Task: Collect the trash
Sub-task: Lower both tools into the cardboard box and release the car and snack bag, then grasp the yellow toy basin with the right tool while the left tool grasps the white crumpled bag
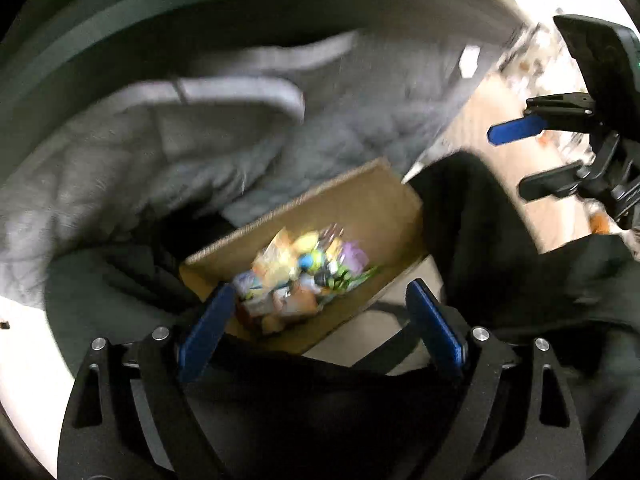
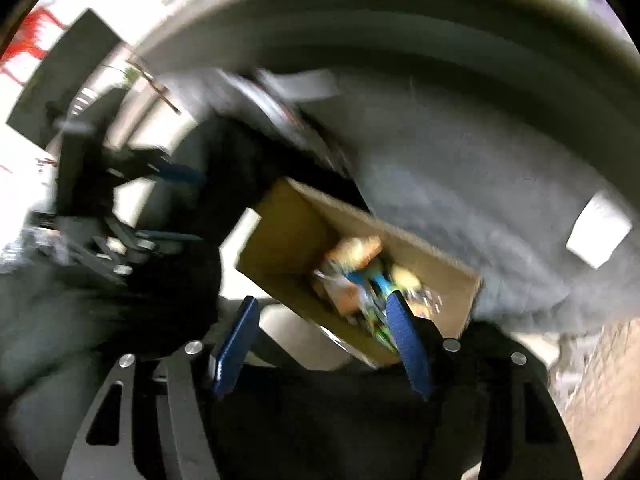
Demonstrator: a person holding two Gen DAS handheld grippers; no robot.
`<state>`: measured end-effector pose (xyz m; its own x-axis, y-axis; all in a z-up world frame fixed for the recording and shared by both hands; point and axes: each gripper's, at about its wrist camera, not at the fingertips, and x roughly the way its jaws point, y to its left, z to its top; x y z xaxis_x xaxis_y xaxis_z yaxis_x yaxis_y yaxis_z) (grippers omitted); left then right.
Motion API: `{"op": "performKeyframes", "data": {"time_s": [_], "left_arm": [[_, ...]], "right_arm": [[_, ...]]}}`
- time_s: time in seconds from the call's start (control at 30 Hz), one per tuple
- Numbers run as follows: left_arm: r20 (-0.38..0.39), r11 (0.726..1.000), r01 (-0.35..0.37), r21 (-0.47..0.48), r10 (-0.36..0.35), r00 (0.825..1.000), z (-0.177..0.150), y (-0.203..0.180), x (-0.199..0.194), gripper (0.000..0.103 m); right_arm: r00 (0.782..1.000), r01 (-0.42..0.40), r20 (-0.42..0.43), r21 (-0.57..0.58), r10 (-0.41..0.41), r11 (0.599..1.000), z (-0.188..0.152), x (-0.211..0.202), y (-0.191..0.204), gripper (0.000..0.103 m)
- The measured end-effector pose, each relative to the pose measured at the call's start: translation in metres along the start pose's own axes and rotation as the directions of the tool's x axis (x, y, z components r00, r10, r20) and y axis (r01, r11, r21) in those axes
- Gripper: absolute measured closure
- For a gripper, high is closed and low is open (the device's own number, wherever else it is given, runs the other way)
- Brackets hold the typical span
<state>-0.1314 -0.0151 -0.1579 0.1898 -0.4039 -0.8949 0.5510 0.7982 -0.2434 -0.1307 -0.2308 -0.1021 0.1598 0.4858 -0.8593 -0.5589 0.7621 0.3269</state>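
We find the left gripper (image 1: 320,296) and right gripper (image 2: 322,314) jaws apart, empty, above centre-frame cardboard box (image 1: 372,196) of wrappers (image 1: 304,272).

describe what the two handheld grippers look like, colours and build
Both match: the left gripper and right gripper each have two flat blue fingers on black linkage arms, pinned with round silver rivets. In the left view, the right gripper also shows a black blocky body above its fingers.

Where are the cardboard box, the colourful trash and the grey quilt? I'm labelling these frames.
cardboard box (image 1: 360,196): left wrist view, inner wall.
colourful trash (image 1: 296,272): left wrist view, pile's middle.
grey quilt (image 2: 460,184): right wrist view, fabric.
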Motion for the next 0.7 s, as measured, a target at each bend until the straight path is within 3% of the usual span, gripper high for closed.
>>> {"op": "performKeyframes", "data": {"time_s": [0.07,0.17,0.3,0.4,0.47,0.63,0.67,0.7], "left_arm": [[0.075,1.0,0.03,-0.005,-0.03,0.997,0.005,-0.004,-0.028,0.018],[0.201,0.999,0.047,0.01,-0.048,0.978,0.016,-0.007,-0.071,0.017],[0.339,1.0,0.019,0.016,-0.023,0.94,0.034,-0.009,-0.112,0.015],[0.425,1.0,-0.004,-0.015,0.011,0.905,0.042,-0.004,-0.131,0.014],[0.458,0.998,0.003,-0.055,0.022,0.888,0.046,0.005,-0.138,0.013],[0.476,0.986,0.076,-0.145,0.002,0.879,0.048,0.035,-0.138,0.013],[0.469,0.982,0.093,-0.163,-0.005,0.883,0.048,0.041,-0.135,0.013],[0.465,0.979,0.102,-0.175,-0.01,0.885,0.048,0.045,-0.137,0.013]], "right_arm": [[0.993,-0.012,0.114,-0.06,0.019,0.998,0.029,-0.04,0.014,0.037],[0.969,0.019,0.248,-0.157,0.02,0.987,0.086,-0.072,0.029,0.029],[0.942,0.153,0.328,-0.258,-0.062,0.954,0.184,-0.056,0.037,0.029],[0.947,0.213,0.299,-0.318,-0.116,0.924,0.243,-0.022,0.044,0.03],[0.946,0.276,0.269,-0.382,-0.179,0.882,0.275,0.006,0.051,0.032],[0.936,0.353,0.171,-0.486,-0.309,0.8,0.311,0.07,0.049,0.033],[0.945,0.325,0.176,-0.464,-0.274,0.824,0.315,0.071,0.044,0.029],[0.962,0.274,0.128,-0.424,-0.243,0.863,0.324,0.075,0.032,0.025]]}}
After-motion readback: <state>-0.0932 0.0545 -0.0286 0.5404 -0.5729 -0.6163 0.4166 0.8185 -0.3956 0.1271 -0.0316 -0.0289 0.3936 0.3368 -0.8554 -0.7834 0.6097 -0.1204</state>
